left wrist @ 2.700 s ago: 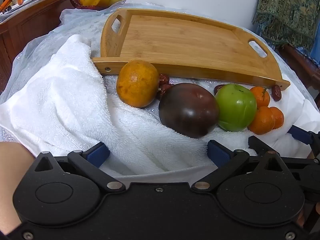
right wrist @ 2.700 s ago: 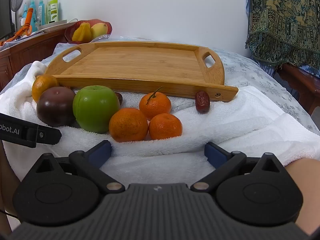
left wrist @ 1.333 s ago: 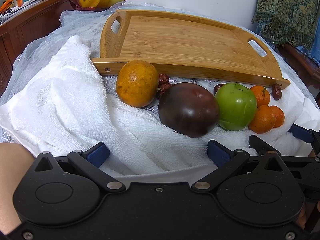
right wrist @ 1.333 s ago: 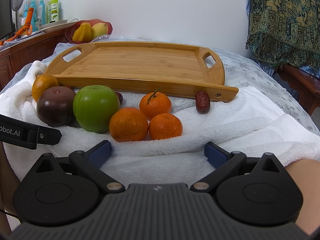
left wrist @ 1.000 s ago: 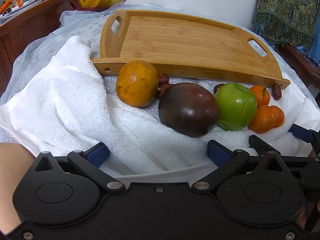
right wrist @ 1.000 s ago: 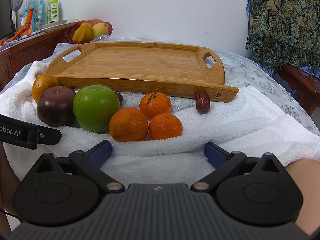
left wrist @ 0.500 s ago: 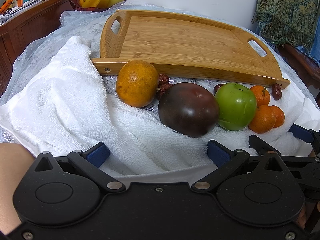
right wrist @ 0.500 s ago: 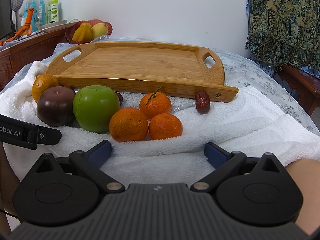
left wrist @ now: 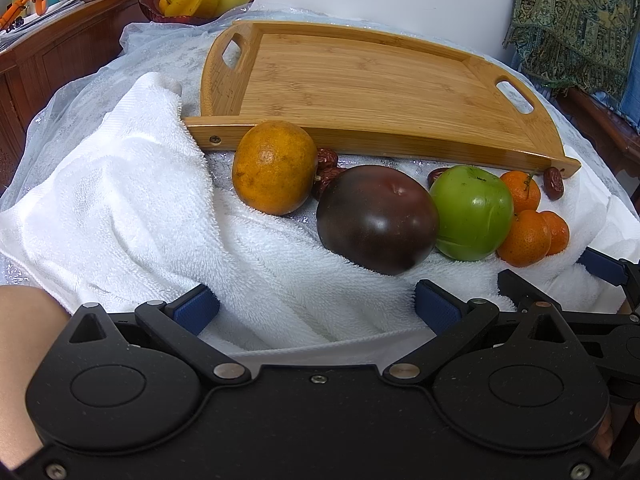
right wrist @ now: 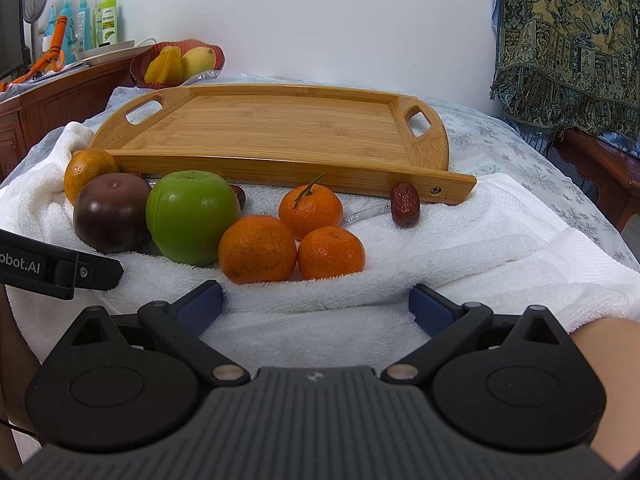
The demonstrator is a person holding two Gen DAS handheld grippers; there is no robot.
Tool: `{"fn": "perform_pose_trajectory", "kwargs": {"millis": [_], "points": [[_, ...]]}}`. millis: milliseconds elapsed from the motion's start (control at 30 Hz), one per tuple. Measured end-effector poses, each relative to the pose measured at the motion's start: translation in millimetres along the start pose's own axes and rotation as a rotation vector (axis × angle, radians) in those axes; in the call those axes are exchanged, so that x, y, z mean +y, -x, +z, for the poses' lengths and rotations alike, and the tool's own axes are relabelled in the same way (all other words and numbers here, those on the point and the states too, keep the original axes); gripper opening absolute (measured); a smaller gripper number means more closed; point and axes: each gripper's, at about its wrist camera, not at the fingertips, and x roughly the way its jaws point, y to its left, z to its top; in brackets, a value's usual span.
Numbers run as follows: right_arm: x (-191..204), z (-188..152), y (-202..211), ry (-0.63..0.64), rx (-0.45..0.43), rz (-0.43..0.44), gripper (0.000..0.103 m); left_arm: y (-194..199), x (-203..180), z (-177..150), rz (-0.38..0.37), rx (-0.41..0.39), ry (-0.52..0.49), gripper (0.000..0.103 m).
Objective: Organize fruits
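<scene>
Both my left hand-held gripper [left wrist: 316, 306] and right hand-held gripper [right wrist: 316, 302] gape wide, empty. Fruits lie on the white towel [right wrist: 500, 240] before the bare wooden tray [right wrist: 280, 128]; I'd straddle the nearest orange mandarin [right wrist: 257, 249] squarely.

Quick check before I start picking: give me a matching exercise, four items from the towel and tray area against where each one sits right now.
Things:
1. green apple
2. dark plum
3. red date
4. wooden tray

Places:
A. alone by the tray's right front corner
B. behind all the fruit, nothing in it
C. between the large orange and the green apple
D. between the dark plum and the small oranges

Pairs: 1-D, 2-C, 3-A, 4-B
</scene>
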Motion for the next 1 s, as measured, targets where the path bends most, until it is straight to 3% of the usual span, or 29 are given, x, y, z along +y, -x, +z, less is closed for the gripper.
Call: {"fn": "perform_pose_trajectory", "kwargs": {"millis": [733, 900, 1000], "points": [[-6, 0, 3, 0.026, -0.025, 0.052, 0.103, 9, -2, -7, 0.019, -0.07, 0.014, 0.103], [-5, -3, 17, 0.039, -0.088, 0.065, 0.103, 22, -7, -8, 0.049, -0.109, 0.007, 0.099], [-2, -2, 26, 0.062, -0.137, 0.078, 0.097, 30, -11, -9, 0.066, -0.147, 0.002, 0.095]]}}
